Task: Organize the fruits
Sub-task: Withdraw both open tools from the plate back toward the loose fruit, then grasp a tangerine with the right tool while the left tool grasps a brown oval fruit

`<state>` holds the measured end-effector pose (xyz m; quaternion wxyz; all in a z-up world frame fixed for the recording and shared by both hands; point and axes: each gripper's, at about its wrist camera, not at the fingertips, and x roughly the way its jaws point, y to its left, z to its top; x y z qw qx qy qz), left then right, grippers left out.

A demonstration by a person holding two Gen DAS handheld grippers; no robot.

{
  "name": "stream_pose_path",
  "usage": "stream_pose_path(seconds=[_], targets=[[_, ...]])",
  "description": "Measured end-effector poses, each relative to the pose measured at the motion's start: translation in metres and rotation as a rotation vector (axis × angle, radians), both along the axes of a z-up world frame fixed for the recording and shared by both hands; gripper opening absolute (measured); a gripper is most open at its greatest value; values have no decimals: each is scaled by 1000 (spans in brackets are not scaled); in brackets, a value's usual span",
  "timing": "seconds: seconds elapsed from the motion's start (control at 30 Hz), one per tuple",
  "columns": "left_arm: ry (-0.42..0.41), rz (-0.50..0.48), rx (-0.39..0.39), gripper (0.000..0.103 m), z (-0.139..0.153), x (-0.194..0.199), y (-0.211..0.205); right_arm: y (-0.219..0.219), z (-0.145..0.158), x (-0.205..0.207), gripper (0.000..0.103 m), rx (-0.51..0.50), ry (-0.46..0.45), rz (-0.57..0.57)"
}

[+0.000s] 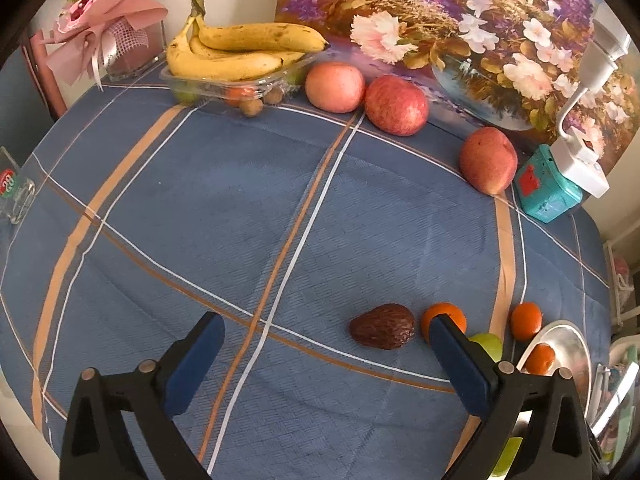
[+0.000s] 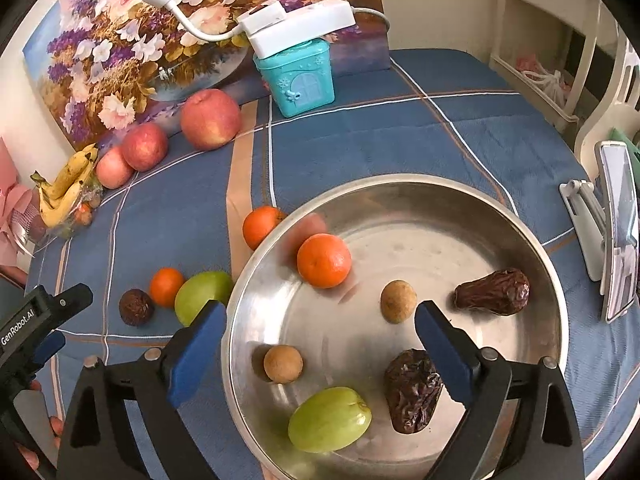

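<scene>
Hanging over the steel bowl (image 2: 520,216), the right tongs (image 2: 320,322) stand spread wide with nothing between the pads. Nearest them inside the bowl lie a green grape-like fruit (image 2: 329,419) and a wrinkled dried date (image 2: 412,390), then two small tan longans (image 2: 283,364), a second date (image 2: 494,291) toward the far right wall, and a mandarin (image 2: 324,261) against the far left wall; its edges look smeared, so it may be rolling, though I cannot be sure.

The left tongs (image 1: 326,334) are likewise released and empty, hovering over the surface (image 1: 240,208) left of the bowl. Just outside the bowl's left rim sit a green fruit (image 2: 202,298), a small mandarin (image 2: 166,286) touching it, and a dark date (image 1: 382,326) beside that. Another mandarin (image 2: 262,226) rests against the bowl's far-left rim.

Far beyond the bowl, three apples (image 1: 396,105) line the foot of a flower painting (image 1: 460,20), and bananas (image 1: 236,50) lie across a clear tray (image 1: 224,82) further left.

I judge the date the likely next pick: light, soft and tacky, so it should take a gentle squeeze across its narrow middle. Mandarins are round and prone to roll; grip across the widest part. Apples look heavy and smooth, needing nearly the full spread.
</scene>
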<state>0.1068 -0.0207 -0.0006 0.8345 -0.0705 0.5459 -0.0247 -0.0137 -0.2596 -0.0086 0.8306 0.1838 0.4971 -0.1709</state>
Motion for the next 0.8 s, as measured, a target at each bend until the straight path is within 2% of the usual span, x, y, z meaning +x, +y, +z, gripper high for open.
stream_pose_path(seconds=[0.43,0.57,0.7,0.8], targets=[[-29,-37,-32,103,-1,7,1,15,3,12,95,-21,17,48],[-40,-46,-29,103,-1,11,3,17,12,22,95,6,-14,53],[-23,-36,-58,103,-6,16,8,21,19,39,95,-26,-15,104],[26,-37,-85,103,-15,20,8,20,20,58,94,-67,16,140]])
